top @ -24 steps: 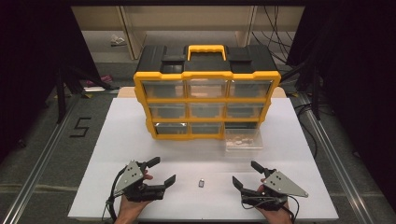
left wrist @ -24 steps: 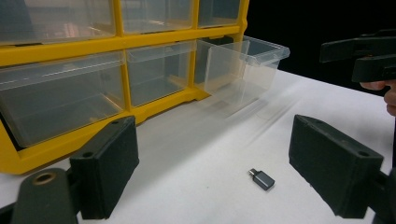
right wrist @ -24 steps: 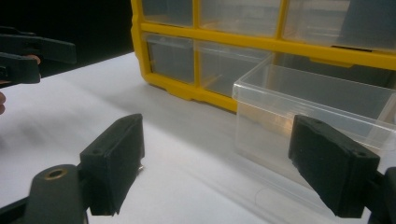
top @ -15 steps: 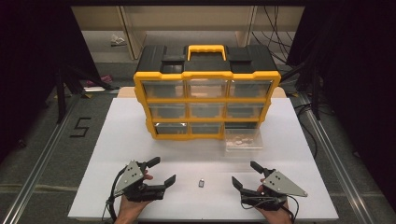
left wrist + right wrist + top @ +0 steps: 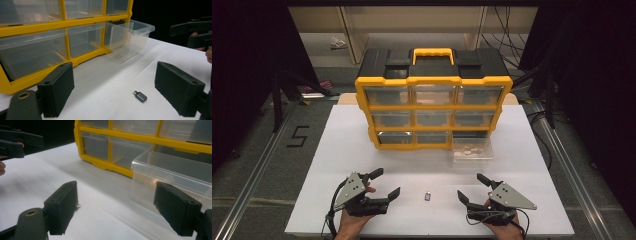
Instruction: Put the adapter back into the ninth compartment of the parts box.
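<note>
1. Nearest: left hand-held gripper (image 5: 384,186) and right hand-held gripper (image 5: 472,189), both spread wide, holding nothing, resting low on the white desk (image 5: 337,150) at its near edge.
2. Between them, lying flat and apart from both: small dark adapter (image 5: 428,195) with a short metal plug at 1 end.
3. Likely light, rigid and small; probably apt to skid or flip on the smooth surface. Best taken across the 2 long flat sides of the body, not by the plug.
4. Farther back: clear drawer (image 5: 472,148) pulled out of the bottom right slot, standing on the desk against the yellow organizer (image 5: 433,112).
5. High view: pale small pieces inside the drawer. Left gripper view: adapter's (image 5: 140,96) plug end and grey body in close detail. Right gripper view: adapter mostly hidden behind 1 jaw, drawer (image 5: 172,178) wall close.
</note>
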Tool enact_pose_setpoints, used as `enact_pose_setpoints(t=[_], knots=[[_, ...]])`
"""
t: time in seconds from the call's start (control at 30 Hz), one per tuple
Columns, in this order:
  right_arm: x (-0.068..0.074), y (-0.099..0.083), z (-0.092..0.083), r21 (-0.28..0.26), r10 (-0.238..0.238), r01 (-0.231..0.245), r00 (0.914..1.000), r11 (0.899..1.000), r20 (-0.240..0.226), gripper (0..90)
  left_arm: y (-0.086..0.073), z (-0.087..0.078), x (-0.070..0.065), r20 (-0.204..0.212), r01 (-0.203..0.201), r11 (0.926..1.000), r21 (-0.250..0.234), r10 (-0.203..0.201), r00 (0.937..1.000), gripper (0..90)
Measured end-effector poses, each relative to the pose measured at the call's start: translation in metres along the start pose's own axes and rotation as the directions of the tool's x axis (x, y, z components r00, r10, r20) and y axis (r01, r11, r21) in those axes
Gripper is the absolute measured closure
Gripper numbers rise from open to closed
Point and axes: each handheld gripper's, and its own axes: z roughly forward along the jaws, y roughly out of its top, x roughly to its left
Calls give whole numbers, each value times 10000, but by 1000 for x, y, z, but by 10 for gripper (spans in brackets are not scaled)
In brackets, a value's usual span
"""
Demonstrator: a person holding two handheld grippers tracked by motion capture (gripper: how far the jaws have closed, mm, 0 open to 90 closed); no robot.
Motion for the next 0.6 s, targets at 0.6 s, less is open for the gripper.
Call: enact_pose_setpoints(t=[0.6], knots=[[7,8,16,1183,89,-39,9991,9930,-414,217,0,1,0,35,-22,10000,28,22,10000,159]])
